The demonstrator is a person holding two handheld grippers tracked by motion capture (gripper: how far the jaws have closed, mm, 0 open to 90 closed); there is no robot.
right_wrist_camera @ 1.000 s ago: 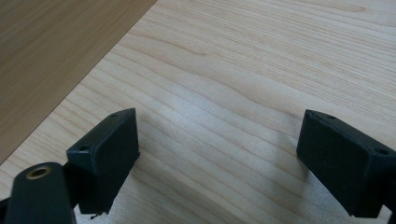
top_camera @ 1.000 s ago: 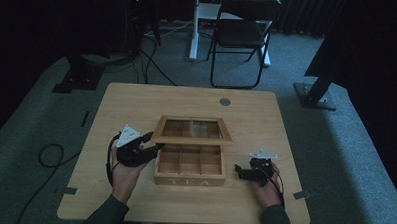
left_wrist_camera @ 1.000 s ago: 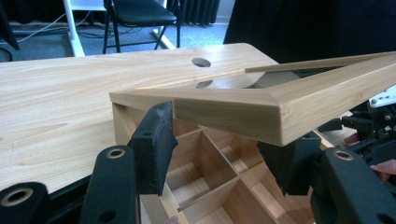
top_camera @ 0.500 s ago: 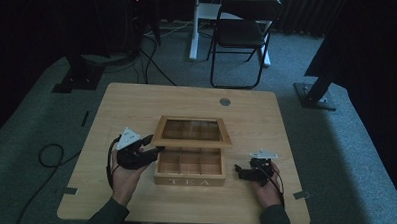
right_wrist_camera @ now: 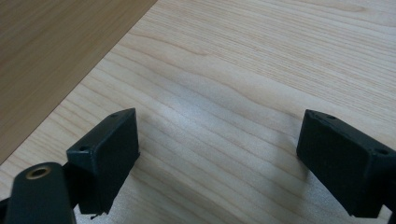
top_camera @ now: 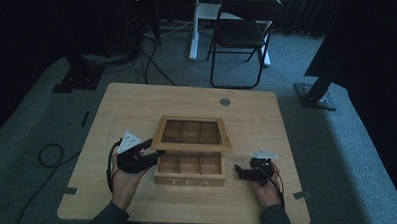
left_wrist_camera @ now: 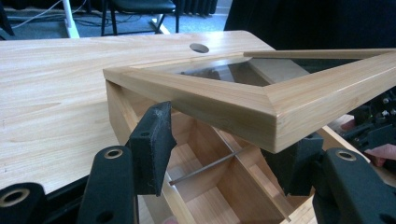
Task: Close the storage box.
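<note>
Wood is what we are working with: a pale wooden tea box point(top_camera: 189, 167) with small compartments and the word TEA on its front sits on the light wooden table point(top_camera: 136, 105), near our edge of it. Its glass-paned wooden lid point(top_camera: 191, 133) is swung up and hangs over the far half of the box.

At the left side of the box, our left gripper point(top_camera: 152, 154) has the near corner of the lid frame between its jaws. In the left gripper view the frame corner point(left_wrist_camera: 273, 114) passes between the black pads point(left_wrist_camera: 152, 147), which stand partly spread on either side of it; they have just been opening a little, and we cannot tell whether they press the wood. We judge that we are in the lid step, either easing it fully back or about to let go.

To the right of the box, apart from it, our right gripper point(top_camera: 240, 171) rests low over bare table, jaws spread wide and holding nothing.

Next, we think, the lid must be left stable before the left gripper backs away, keeping its pads clear of the frame.
</note>
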